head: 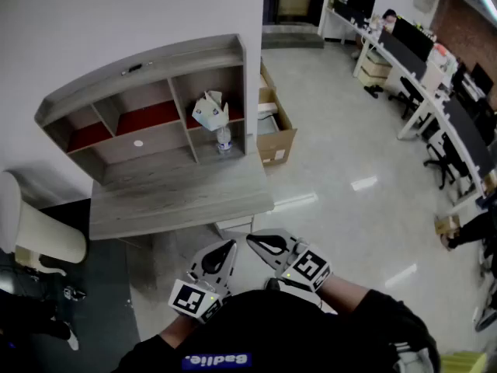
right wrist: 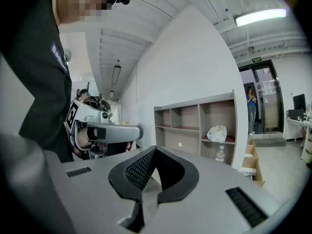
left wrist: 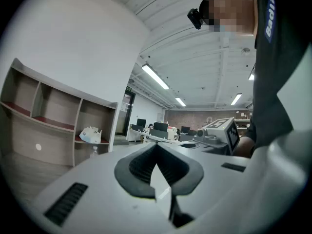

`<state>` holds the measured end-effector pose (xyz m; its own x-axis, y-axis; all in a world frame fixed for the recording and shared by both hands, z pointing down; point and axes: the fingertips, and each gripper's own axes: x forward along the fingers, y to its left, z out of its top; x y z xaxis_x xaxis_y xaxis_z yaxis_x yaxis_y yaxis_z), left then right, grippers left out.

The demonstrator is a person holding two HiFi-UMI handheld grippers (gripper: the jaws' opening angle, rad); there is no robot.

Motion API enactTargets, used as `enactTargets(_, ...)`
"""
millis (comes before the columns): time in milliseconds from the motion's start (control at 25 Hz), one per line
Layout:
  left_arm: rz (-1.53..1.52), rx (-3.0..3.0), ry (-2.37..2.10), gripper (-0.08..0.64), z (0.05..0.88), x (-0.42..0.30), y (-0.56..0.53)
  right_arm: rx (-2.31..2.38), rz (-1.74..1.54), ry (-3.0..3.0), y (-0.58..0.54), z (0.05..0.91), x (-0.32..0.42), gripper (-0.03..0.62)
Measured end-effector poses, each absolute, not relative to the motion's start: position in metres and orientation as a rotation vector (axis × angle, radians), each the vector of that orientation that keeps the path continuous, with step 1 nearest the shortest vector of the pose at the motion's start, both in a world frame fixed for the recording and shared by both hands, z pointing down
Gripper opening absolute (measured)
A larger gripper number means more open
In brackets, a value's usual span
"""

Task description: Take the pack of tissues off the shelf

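The pack of tissues (head: pixel 210 111) is a white crumpled pack on the red upper shelf of the right compartment of a grey wooden shelf unit (head: pixel 147 61). It also shows in the left gripper view (left wrist: pixel 90 134) and the right gripper view (right wrist: pixel 217 133). A small water bottle (head: pixel 224 140) stands below it. My left gripper (head: pixel 225 247) and right gripper (head: pixel 252 241) are held close to my body, side by side, far short of the shelf. Both are shut with nothing between the jaws, as the tips (left wrist: pixel 156 146) (right wrist: pixel 155 150) meet.
The shelf unit stands on a grey desk (head: pixel 178 196) against the white wall. An open cardboard box (head: pixel 273 134) sits on the floor to its right. A white chair (head: pixel 31 224) is at the left. Office desks (head: pixel 435 92) line the far right.
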<state>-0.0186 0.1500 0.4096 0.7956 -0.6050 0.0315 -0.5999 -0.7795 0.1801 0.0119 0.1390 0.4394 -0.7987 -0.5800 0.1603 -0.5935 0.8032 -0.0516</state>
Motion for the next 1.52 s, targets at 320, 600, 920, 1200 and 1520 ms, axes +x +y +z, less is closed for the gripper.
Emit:
enactTargets(320, -0.044, 2.801, -0.966, 0.003, 0.411, -0.021, 0.142, 0.925, 0.135, -2.862, 0.130, 0.438, 0.010, 0.029)
enactTargets(600, -0.027, 2.797, -0.974, 0.002, 0.414, -0.019, 0.136, 0.914, 0.151, -2.858, 0.124, 0.441, 0.011, 0.029)
enactTargets(920, -0.049, 2.784, -1.001, 0.003, 0.410, -0.009, 0.128, 0.923, 0.165, -2.871, 0.111, 0.443, 0.024, 0.029)
enactTargets(1200, -0.041, 2.754, -1.043, 0.002, 0.415, 0.008, 0.124, 0.920, 0.154, -2.893, 0.104, 0.443, 0.045, 0.029)
enactTargets(1520, -0.074, 2.715, -1.138, 0.002, 0.413, 0.031, 0.121, 0.884, 0.183, -2.923, 0.101, 0.452, 0.074, 0.029)
